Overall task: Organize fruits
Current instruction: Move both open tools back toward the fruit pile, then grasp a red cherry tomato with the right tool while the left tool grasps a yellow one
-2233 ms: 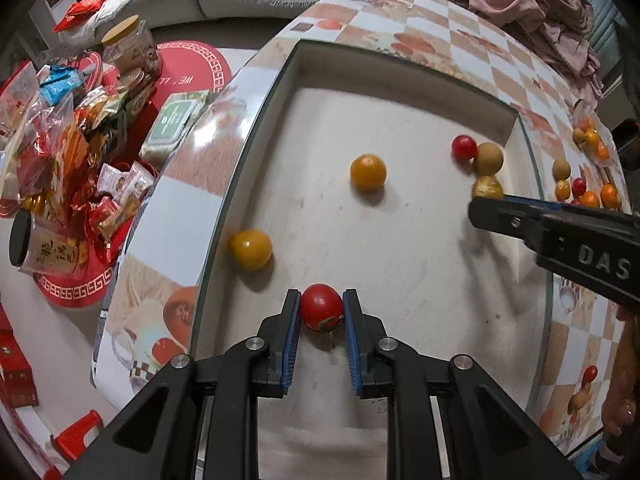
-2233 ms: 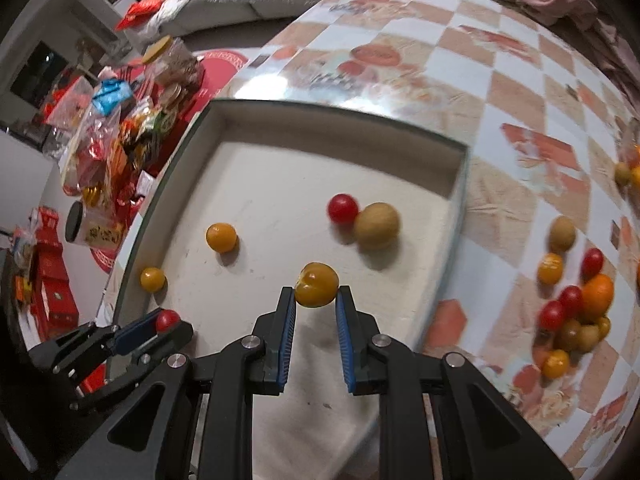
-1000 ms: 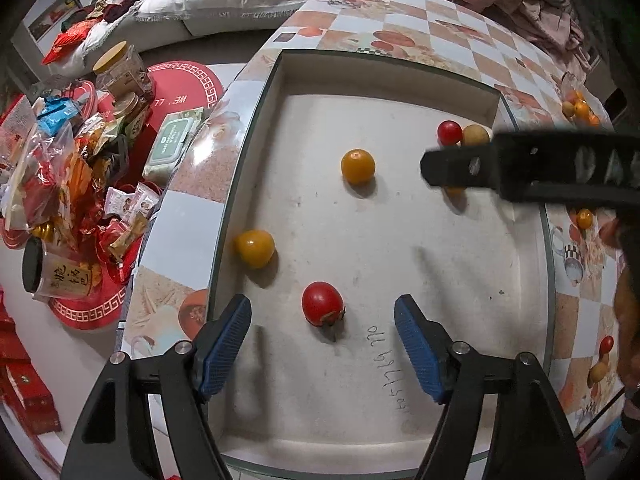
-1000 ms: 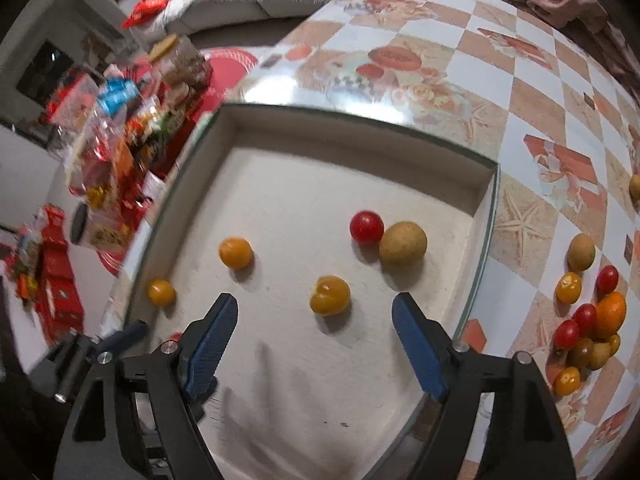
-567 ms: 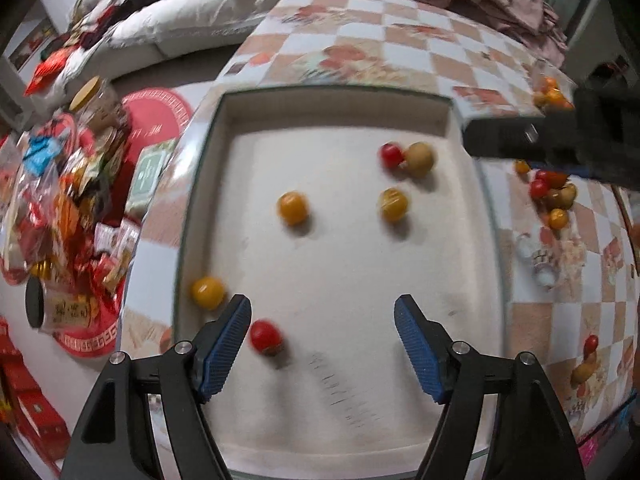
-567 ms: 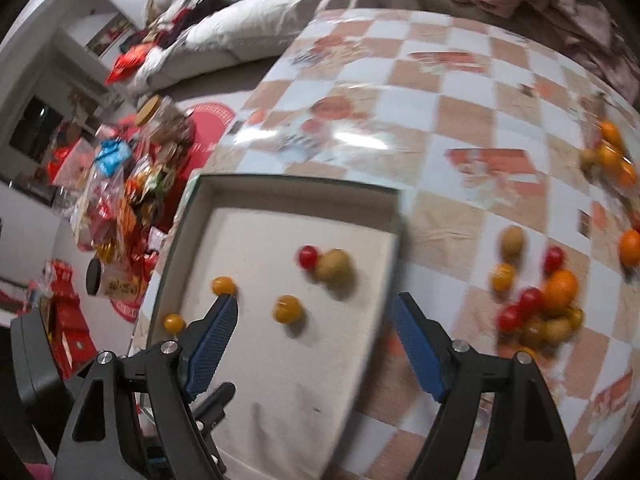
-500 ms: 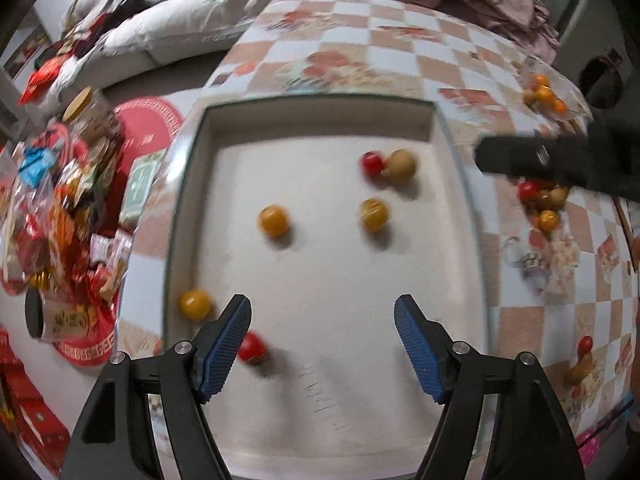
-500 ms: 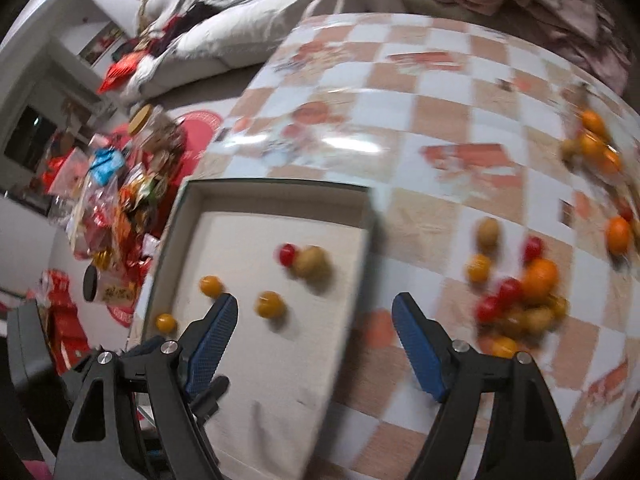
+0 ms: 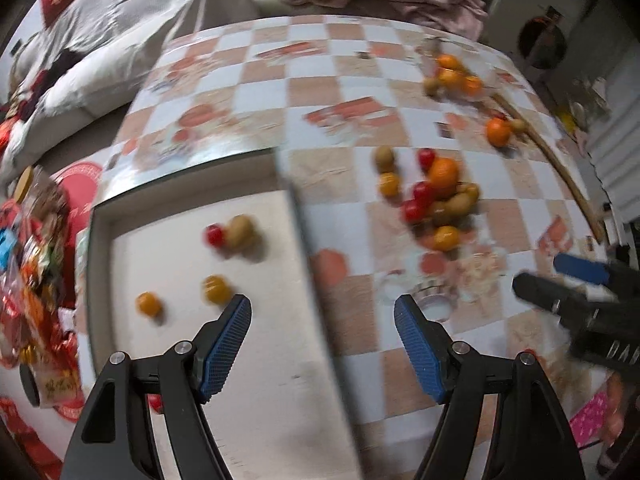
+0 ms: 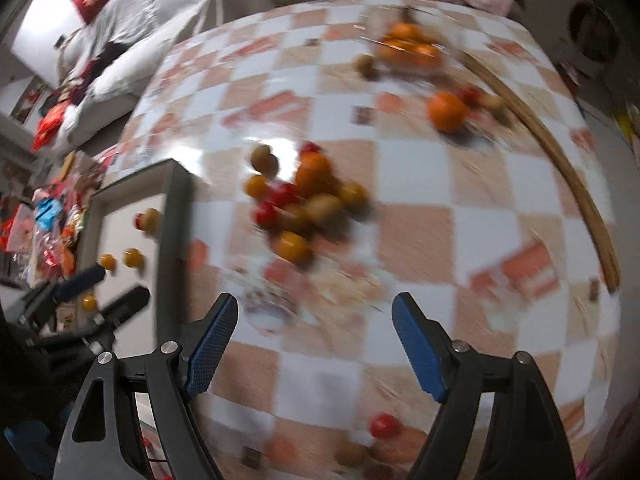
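A shallow white tray (image 9: 298, 216) lies on the checkered table and holds several small fruits: a red tomato (image 9: 215, 235) beside a brown fruit (image 9: 240, 230), and two yellow-orange ones (image 9: 216, 289). A pile of loose fruits (image 9: 438, 194) lies on the table right of the tray; it also shows in the right wrist view (image 10: 306, 200). My left gripper (image 9: 323, 320) is open and empty above the tray's right wall. My right gripper (image 10: 313, 318) is open and empty above the table near the pile. The tray's wall shows at the left of the right wrist view (image 10: 176, 216).
More oranges (image 10: 408, 46) and a single orange (image 10: 446, 112) lie at the far side of the table. A wooden stick (image 10: 568, 176) runs along the right edge. Snack packets (image 9: 36, 240) sit on the floor to the left. A red tomato (image 10: 383, 425) lies near the front.
Both grippers let go of their fruits in the tray, opened wide, and swung right toward the pile of loose fruits. Both views are now motion-blurred.
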Demonstrator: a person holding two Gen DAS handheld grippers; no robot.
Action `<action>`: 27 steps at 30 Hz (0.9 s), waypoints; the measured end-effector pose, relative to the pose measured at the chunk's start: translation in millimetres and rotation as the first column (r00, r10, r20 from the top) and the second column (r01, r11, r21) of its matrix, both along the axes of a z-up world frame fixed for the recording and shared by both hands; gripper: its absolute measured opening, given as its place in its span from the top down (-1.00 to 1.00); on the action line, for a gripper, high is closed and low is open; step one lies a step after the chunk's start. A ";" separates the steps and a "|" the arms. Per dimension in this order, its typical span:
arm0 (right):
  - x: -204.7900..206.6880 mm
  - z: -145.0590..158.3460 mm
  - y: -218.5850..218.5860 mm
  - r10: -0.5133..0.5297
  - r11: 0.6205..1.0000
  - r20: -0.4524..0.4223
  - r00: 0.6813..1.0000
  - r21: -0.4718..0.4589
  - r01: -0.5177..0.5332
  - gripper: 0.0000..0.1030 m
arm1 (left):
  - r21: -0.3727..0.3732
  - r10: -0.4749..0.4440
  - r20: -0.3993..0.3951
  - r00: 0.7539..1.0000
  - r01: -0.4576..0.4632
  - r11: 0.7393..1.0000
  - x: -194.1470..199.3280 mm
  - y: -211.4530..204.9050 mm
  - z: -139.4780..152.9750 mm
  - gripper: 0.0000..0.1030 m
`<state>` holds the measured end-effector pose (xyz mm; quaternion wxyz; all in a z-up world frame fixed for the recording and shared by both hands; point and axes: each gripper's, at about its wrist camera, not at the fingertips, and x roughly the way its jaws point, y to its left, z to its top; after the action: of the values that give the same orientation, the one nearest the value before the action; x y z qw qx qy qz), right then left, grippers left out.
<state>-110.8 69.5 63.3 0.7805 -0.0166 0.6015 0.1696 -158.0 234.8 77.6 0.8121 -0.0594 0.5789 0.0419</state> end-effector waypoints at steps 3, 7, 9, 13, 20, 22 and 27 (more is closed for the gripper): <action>-9.9 -3.8 -22.1 -0.033 0.999 -0.001 0.999 -0.025 0.033 -0.60 | -0.017 -0.028 -0.011 1.000 0.028 0.999 10.6 -17.8 -4.4 -0.46; -28.0 -10.6 -45.1 -0.055 0.997 -0.012 0.998 -0.053 0.054 -0.60 | -0.041 -0.037 -0.036 0.999 0.036 0.999 24.0 -36.4 -17.7 -0.46; -37.9 -15.1 -52.6 -0.060 0.996 -0.021 0.998 -0.063 0.059 -0.60 | -0.050 -0.038 -0.056 0.998 0.035 0.998 30.2 -44.4 -27.2 -0.46; -57.3 -27.6 -62.6 -0.054 0.996 -0.058 0.997 -0.076 0.050 -0.60 | -0.056 -0.036 -0.079 0.996 0.031 0.998 36.3 -54.2 -40.3 -0.46; -74.7 -38.9 -66.4 -0.047 0.996 -0.062 0.997 -0.084 0.042 -0.59 | -0.051 -0.039 -0.101 0.994 0.034 0.998 46.1 -66.9 -53.4 -0.46; -74.0 -39.5 -67.6 -0.056 0.995 -0.052 0.997 -0.082 0.052 -0.42 | -0.050 -0.039 -0.100 0.994 0.034 0.998 49.1 -70.7 -55.5 -0.45; -70.1 -47.0 -64.0 -0.048 0.997 -0.070 0.996 -0.070 0.043 -0.10 | -0.048 -0.034 -0.095 0.995 0.029 0.998 57.2 -80.0 -59.7 -0.45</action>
<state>-180.9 5.5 16.2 0.7612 -0.0236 0.6346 0.1315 -100.9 154.9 17.9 0.7823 -0.0671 0.6189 0.0184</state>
